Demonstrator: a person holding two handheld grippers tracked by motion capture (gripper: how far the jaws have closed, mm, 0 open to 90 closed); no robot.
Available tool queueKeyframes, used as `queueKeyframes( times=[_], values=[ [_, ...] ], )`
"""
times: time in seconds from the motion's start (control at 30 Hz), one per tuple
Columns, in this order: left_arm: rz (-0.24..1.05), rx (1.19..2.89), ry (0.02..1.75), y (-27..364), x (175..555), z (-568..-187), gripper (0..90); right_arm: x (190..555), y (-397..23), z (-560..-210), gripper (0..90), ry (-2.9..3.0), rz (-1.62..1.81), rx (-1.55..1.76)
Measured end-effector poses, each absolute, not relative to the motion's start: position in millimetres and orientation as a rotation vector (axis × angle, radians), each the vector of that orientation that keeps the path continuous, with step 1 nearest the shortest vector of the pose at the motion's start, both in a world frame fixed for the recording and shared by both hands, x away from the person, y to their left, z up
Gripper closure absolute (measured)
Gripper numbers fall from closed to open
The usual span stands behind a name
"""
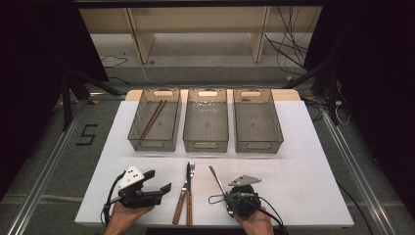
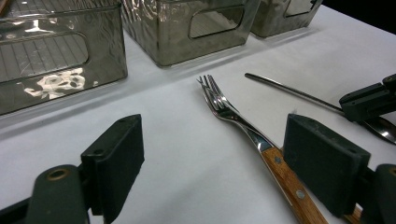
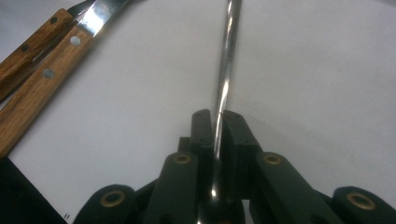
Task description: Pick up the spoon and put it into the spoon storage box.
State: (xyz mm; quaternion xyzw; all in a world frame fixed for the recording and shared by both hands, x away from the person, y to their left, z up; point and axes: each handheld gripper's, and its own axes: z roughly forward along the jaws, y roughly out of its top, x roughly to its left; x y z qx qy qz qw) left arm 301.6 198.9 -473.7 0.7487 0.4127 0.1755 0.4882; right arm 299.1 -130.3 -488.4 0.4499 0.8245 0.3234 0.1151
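The right claw [image 1: 230, 198] is clamped on the spoon [image 1: 217, 182], its two black jaws pressed against the thin metal handle, as the right gripper view shows [image 3: 219, 126]. The spoon lies on the white desk [image 1: 303, 161] near the front edge, right of centre, its handle running away toward the far left. Just left of it lie a fork [image 1: 189, 193] and a knife [image 1: 180, 203] with wooden handles, side by side and touching. The left claw [image 1: 159, 188] rests farther left on the desk with its jaws apart and nothing between them; the fork's handle passes just beside its right jaw. Three clear bins stand in a row at the far side; the left bin [image 1: 139, 139] holds chopsticks [image 1: 153, 119].
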Motion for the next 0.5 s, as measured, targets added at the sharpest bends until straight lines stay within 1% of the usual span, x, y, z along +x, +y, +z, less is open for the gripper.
queueKeyframes(
  times=[0.5],
  values=[
    [0.426,1.822,0.998,199.6,301.3,-473.5,20.2,304.9,-136.0,-483.8,86.3,2.422,0.978,1.337]
  ],
)
